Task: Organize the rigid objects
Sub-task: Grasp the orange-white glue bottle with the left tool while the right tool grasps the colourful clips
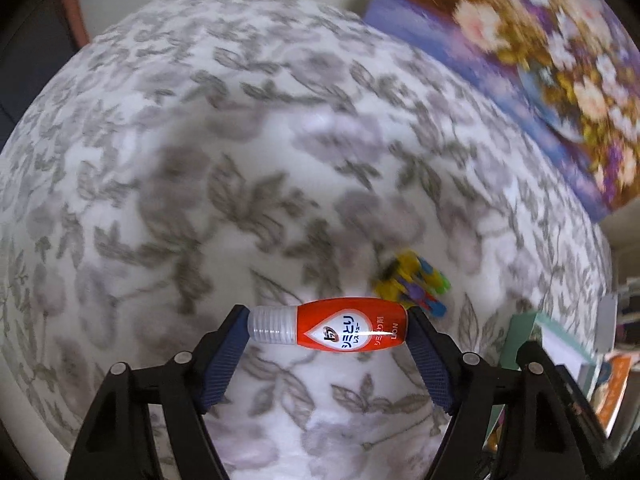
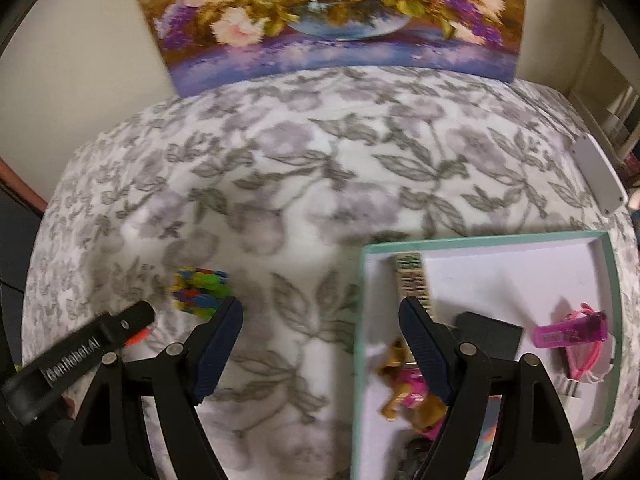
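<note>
bed cover (image 2: 320, 168): carries all | box (image 2: 610, 320): on cover's right side, right of the left gripper (image 1: 328, 330) | right gripper (image 2: 322, 316): fingers apart, empty, straddling box's left wall | left gripper: clamped end-to-end on red bottle (image 1: 352, 329), long axis crosswise between fingers, held above cover | clips (image 1: 414, 284): just beyond bottle
</note>
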